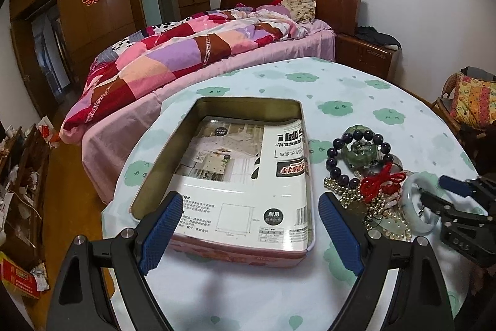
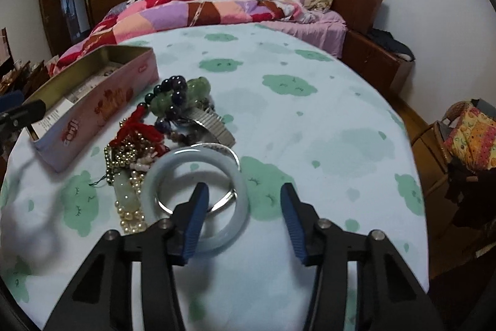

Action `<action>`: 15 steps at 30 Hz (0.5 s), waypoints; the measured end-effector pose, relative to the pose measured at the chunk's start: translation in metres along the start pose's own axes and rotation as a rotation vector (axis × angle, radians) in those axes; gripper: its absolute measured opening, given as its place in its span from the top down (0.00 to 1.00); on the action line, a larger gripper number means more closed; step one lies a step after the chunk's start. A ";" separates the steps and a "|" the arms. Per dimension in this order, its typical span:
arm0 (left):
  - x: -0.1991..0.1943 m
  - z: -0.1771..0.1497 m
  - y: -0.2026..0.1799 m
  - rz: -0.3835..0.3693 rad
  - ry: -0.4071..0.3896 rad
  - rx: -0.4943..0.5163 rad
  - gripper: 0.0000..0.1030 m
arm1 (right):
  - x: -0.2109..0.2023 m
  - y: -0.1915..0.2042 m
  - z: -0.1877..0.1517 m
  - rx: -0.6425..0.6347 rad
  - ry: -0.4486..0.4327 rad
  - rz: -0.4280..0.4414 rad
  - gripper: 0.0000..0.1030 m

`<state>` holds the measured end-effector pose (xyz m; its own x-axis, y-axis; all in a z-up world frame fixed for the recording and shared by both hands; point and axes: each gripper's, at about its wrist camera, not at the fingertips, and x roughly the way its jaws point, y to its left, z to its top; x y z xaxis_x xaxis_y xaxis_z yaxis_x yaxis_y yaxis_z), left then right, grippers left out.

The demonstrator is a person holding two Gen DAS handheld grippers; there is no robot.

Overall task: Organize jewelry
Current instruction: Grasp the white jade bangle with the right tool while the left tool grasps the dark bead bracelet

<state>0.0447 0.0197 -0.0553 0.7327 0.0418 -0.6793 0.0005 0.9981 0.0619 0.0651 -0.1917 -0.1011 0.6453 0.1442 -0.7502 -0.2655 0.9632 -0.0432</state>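
Right gripper (image 2: 245,203) gapes wide, empty, one finger inside the pale bangle (image 2: 198,200); bead pile (image 2: 139,151) crowds its left. Left gripper (image 1: 251,219) open, empty, before tin (image 1: 235,176).

**Both grippers spread, low over the table**

Left gripper (image 1: 251,216): 2 black arms with blue ribbed pads (image 1: 161,230), jaws wide apart, nothing between them. Pose level, pointing forward, hovering just above the surface. Its tip also shows at the far left edge of the right wrist view (image 2: 21,110), blurred.

Right gripper (image 2: 245,213): same build, 2 black arms, blue ribbed pads (image 2: 195,222), jaws parted, nothing clamped. Angled down toward the surface. Its left pad sits inside the ring of a pale bluish-white jade bangle (image 2: 235,207); whether it touches the bangle is unclear. Seen from the left wrist view at the right edge (image 1: 446,194), fingers pointing left.
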 end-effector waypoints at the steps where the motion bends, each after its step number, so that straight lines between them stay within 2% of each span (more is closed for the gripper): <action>1: 0.000 0.001 -0.002 -0.007 -0.003 0.001 0.13 | 0.002 0.000 0.001 -0.004 0.008 0.000 0.60; 6: 0.000 0.009 -0.018 -0.050 -0.022 0.042 0.13 | 0.009 0.001 0.006 -0.024 0.032 0.042 0.84; 11: 0.006 0.021 -0.042 -0.082 -0.037 0.096 0.13 | 0.005 -0.004 0.004 -0.008 0.005 0.069 0.87; 15: 0.019 0.031 -0.062 -0.117 -0.019 0.115 0.13 | -0.003 -0.009 0.003 0.012 -0.037 0.070 0.88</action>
<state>0.0794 -0.0427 -0.0492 0.7357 -0.0765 -0.6730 0.1640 0.9842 0.0674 0.0676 -0.1997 -0.0962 0.6516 0.2195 -0.7261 -0.3027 0.9530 0.0164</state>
